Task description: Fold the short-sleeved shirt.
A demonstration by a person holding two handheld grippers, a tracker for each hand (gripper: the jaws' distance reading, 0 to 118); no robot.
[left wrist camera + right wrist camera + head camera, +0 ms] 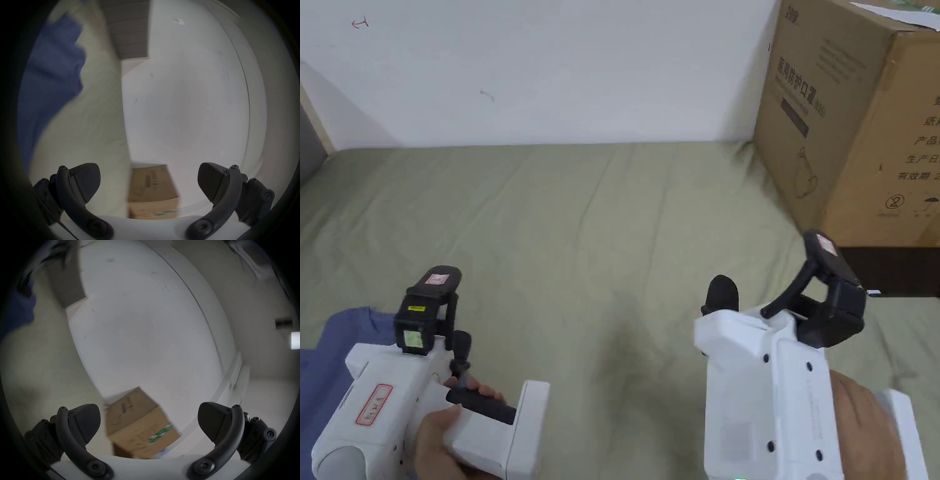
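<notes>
White-bodied, black-jawed left tool (pixel 148 181): one, lower left of the head view, held by a hand (pixel 434 437); in the left gripper view its jaws stand wide apart with nothing between them.
Right tool (pixel 149 421): one, lower right of the head view, gripped by the other hand (pixel 865 425); jaws likewise spread wide and empty in the right gripper view.
Short-sleeved shirt (pixel 331 356): one, blue, lying at the lower left edge of the head view, partly behind the left tool body; blurred blue patch at upper left of the left gripper view. Neither tool touches it.
Bed sheet (pixel 600 231): one, olive green, lightly creased, bare across the middle of the frame between and beyond the tools.
Cardboard box (pixel 850 119): one, brown, standing on the sheet at the upper right edge.
Wall (pixel 550 62): white, bounding the sheet's far edge.
</notes>
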